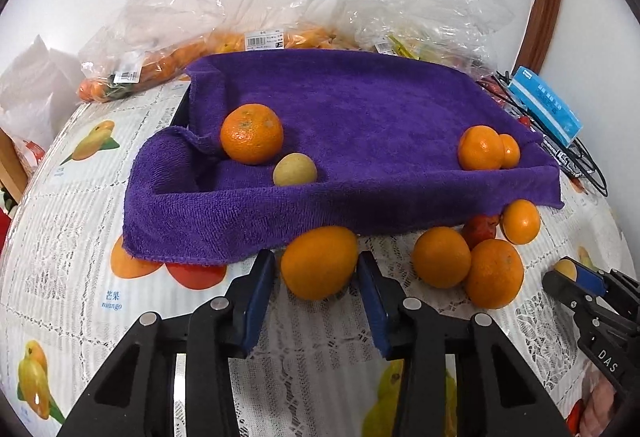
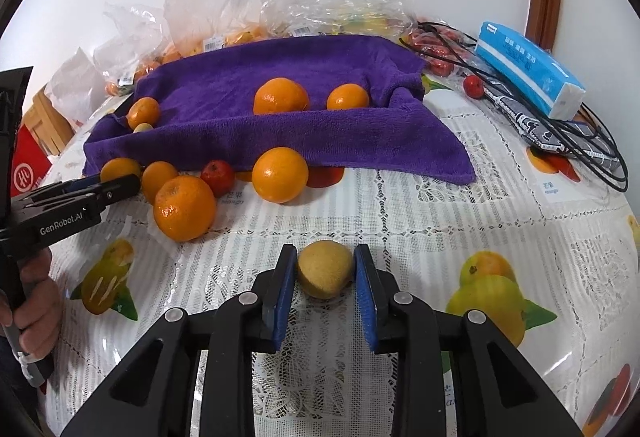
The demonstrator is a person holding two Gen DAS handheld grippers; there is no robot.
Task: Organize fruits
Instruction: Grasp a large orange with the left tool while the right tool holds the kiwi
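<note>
In the left wrist view my left gripper [image 1: 316, 269] is shut on an orange [image 1: 318, 263] that rests on the tablecloth just in front of the purple towel [image 1: 360, 109]. My right gripper [image 2: 325, 273] is shut on a small yellow fruit [image 2: 324, 269] low over the table; it also shows at the right edge of the left view as right gripper [image 1: 575, 272]. On the towel lie a large orange [image 1: 251, 133], a yellow fruit [image 1: 295, 169] and two small oranges [image 1: 480, 148]. Loose oranges [image 1: 441, 257] and a red fruit [image 1: 480, 229] sit by the towel's front edge.
Clear plastic bags [image 1: 180, 53] with more fruit are piled behind the towel. A blue tissue pack [image 2: 528, 71] and black cables [image 2: 592, 153] lie at the back right. A person's hand [image 2: 32, 297] holds the left gripper [image 2: 120, 181]. A red box [image 2: 28, 169] stands far left.
</note>
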